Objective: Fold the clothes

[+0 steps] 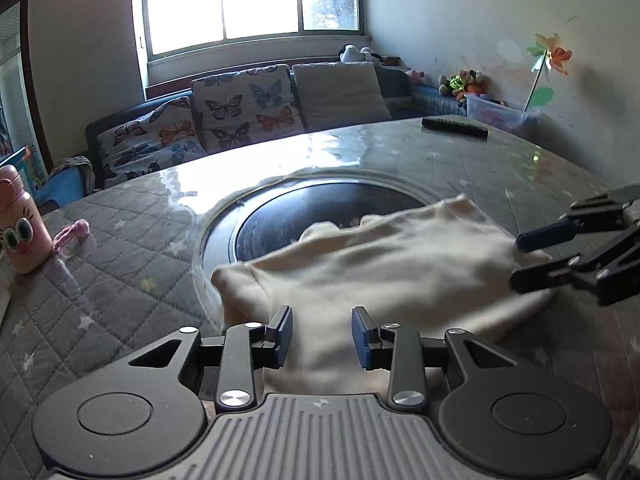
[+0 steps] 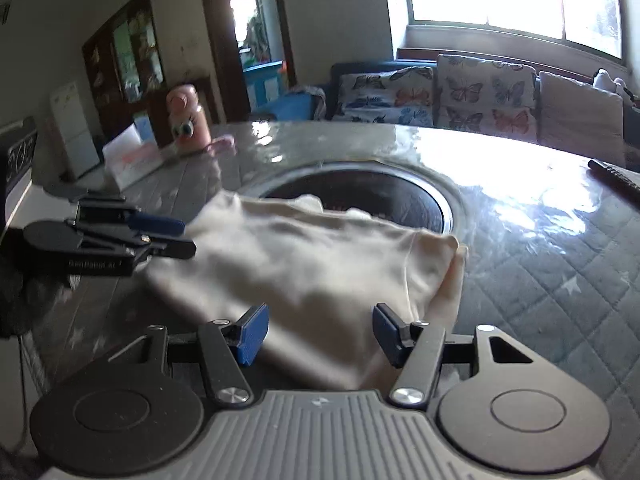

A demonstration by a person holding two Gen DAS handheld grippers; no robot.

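A cream garment (image 1: 380,268) lies partly folded and rumpled on the grey quilted table (image 1: 120,280), overlapping a round dark inset (image 1: 280,220). My left gripper (image 1: 321,334) is open at the garment's near edge, with cloth lying between and under its blue-padded fingers. In the left wrist view, my right gripper (image 1: 517,260) comes in from the right, open at the garment's right end. In the right wrist view, the right gripper (image 2: 320,332) is open over the garment (image 2: 300,264). The left gripper (image 2: 186,236) sits at the garment's left end.
A pink cartoon bottle (image 1: 20,228) (image 2: 186,128) stands at the table's left side beside a pink strap (image 1: 74,234). A black remote (image 1: 454,127) lies at the far right. A sofa with butterfly cushions (image 1: 240,108) runs behind the table under the window.
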